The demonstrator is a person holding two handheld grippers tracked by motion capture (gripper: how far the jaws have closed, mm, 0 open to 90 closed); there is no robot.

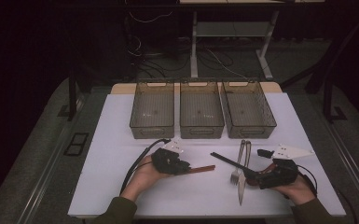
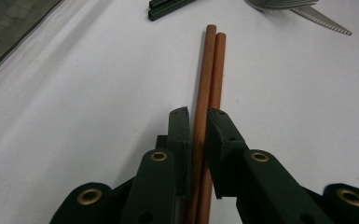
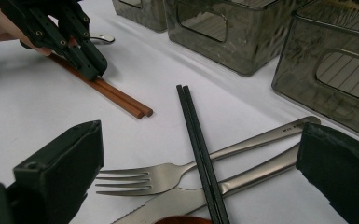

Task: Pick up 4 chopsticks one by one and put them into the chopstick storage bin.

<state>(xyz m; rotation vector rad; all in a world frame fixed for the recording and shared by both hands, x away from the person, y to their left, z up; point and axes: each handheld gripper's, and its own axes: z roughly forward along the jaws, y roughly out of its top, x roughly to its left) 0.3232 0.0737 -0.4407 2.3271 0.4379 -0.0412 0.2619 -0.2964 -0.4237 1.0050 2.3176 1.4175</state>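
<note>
Left gripper (image 1: 186,167) clamped on brown chopsticks (image 2: 208,88), lying flat, presumably for sorting into bins (image 1: 202,130). Right gripper (image 3: 200,172) open, straddling fork (image 3: 168,175), knife (image 3: 177,200), black chopsticks (image 3: 196,140).

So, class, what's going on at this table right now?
A person works a claw in each hand at a white table. The left claw is shut on a pair of brown wooden chopsticks lying on the table. The right claw is open around a fork, a serrated knife and black chopsticks crossing them. Three clear bins stand behind, looking empty.
</note>
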